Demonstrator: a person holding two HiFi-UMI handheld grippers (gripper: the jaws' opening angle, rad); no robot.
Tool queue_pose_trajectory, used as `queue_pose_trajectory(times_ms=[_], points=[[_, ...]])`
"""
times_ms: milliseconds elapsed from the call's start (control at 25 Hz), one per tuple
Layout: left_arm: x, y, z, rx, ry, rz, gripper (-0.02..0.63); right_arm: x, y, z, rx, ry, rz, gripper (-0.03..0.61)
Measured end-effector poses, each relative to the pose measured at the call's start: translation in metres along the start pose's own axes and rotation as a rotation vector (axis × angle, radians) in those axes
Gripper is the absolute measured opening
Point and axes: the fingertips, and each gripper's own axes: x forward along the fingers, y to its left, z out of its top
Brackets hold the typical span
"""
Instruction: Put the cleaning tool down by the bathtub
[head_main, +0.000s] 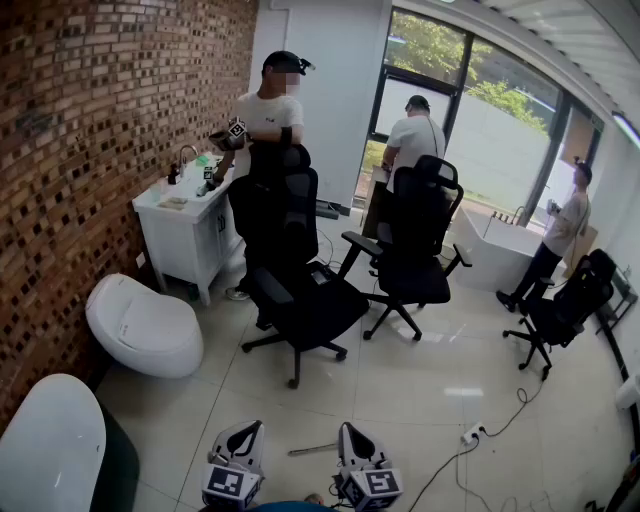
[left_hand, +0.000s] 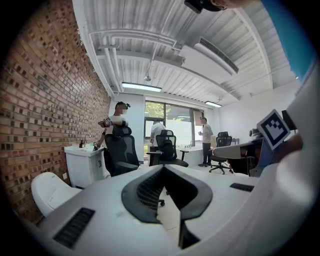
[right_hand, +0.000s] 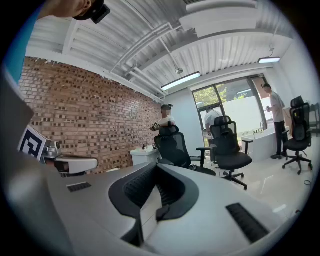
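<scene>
Floor tiles (head_main: 400, 390) just ahead of the person carry a thin grey stick (head_main: 312, 449), which I take to be the cleaning thing; its ends are too small to read. It lies flat between the left tool (left_hand: 163, 169) and the right tool (right_hand: 155, 164), well apart from the bathtub (head_main: 492, 262) by the far window, with office chairs (head_main: 410, 270) standing in between. Both tools are closed, jaw tips meeting, with nothing in them. The stick looks light, stiff and narrow, and likely to skid or roll on the glossy surface. A pinch across its width near the middle should keep it balanced.
</scene>
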Motion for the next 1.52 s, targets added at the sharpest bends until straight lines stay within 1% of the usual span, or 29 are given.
queue_pose_trajectory(times_ms=[120, 200, 280, 480, 600, 800, 1000, 1120, 1240, 1360, 1520], points=[[0.007, -0.003, 0.013, 0.003, -0.024, -0.004, 0.002, 0.000, -0.011, 0.004, -0.002, -0.005, -0.017, 0.023], [0.017, -0.002, 0.023, 0.009, -0.037, -0.002, 0.002, 0.007, -0.020, 0.010, -0.021, -0.020, -0.016, 0.023], [0.026, 0.000, 0.024, 0.023, -0.053, 0.002, 0.002, 0.012, -0.030, 0.015, -0.026, -0.041, -0.019, 0.023], [0.033, -0.011, 0.026, 0.027, -0.039, 0.002, 0.002, 0.008, -0.051, 0.018, 0.008, -0.047, -0.055, 0.023], [0.039, -0.019, 0.025, 0.045, -0.018, 0.005, 0.002, 0.007, -0.065, 0.016, 0.014, -0.033, -0.072, 0.024], [0.057, -0.031, 0.020, 0.057, -0.001, 0.032, 0.002, 0.008, -0.094, 0.014, 0.021, -0.025, -0.062, 0.023], [0.076, -0.037, 0.019, 0.052, -0.017, 0.059, 0.002, 0.012, -0.122, 0.003, 0.012, -0.002, -0.055, 0.023], [0.082, -0.027, 0.017, 0.059, -0.021, 0.067, 0.002, 0.016, -0.134, -0.006, 0.026, 0.007, -0.072, 0.023], [0.084, -0.008, 0.007, 0.049, 0.012, 0.058, 0.002, 0.023, -0.137, -0.004, 0.037, 0.000, -0.117, 0.023], [0.084, 0.018, 0.008, 0.050, 0.026, 0.043, 0.002, 0.036, -0.127, 0.008, 0.050, -0.015, -0.167, 0.023], [0.090, 0.054, 0.009, 0.046, 0.021, 0.024, 0.002, 0.053, -0.115, 0.009, 0.042, -0.007, -0.211, 0.023]])
